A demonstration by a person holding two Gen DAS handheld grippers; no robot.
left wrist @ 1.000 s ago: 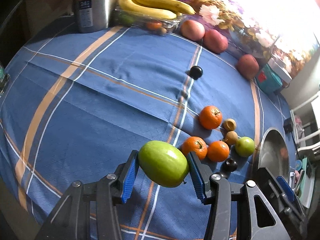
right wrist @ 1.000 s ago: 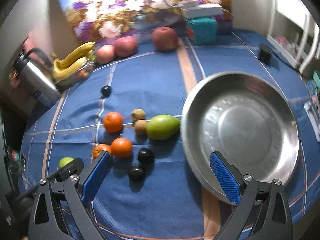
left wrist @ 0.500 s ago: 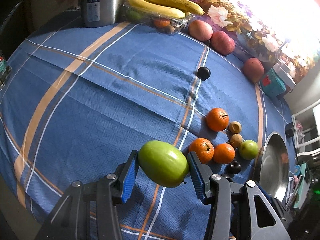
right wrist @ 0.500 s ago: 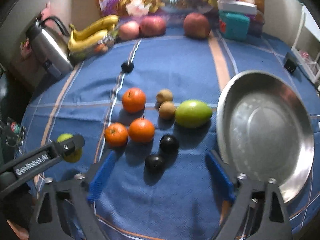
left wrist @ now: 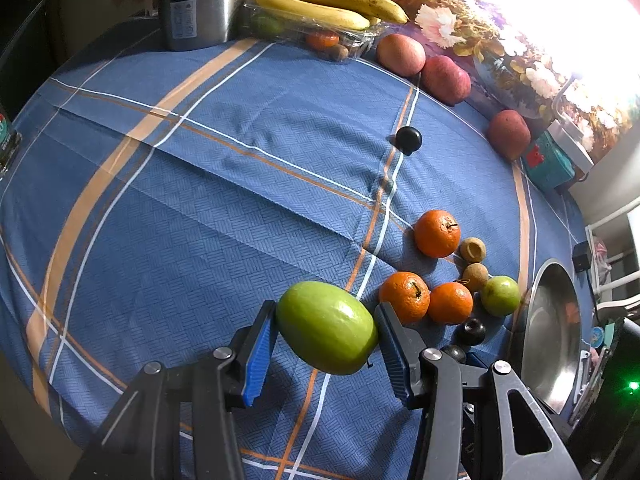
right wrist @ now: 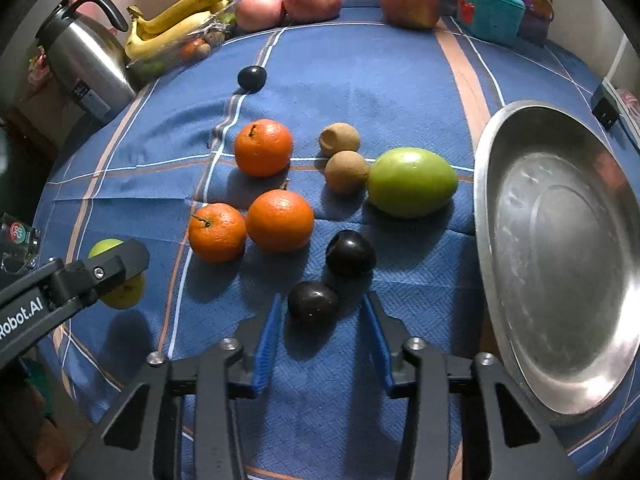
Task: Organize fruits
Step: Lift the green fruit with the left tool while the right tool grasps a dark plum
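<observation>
My left gripper (left wrist: 326,340) is shut on a green apple (left wrist: 327,327) and holds it above the blue checked cloth; the apple also shows in the right wrist view (right wrist: 116,272). My right gripper (right wrist: 320,334) is open, its jaws on either side of a dark plum (right wrist: 312,303) that lies on the cloth. A second dark plum (right wrist: 351,253) lies just beyond. Three oranges (right wrist: 279,221), two brown fruits (right wrist: 346,171) and a green fruit (right wrist: 412,188) lie in a cluster. A steel bowl (right wrist: 560,264) stands empty at the right.
A third dark plum (right wrist: 252,78) lies alone farther back. Bananas (right wrist: 180,24) on a clear tray, three red apples (right wrist: 312,0), a steel kettle (right wrist: 86,60) and a teal box (right wrist: 490,14) line the far edge. A small black box (right wrist: 606,106) sits beyond the bowl.
My right gripper has swung left from the bowl, moved down to the near dark plum and narrowed around it. The left gripper keeps the green apple and has drifted slightly.
</observation>
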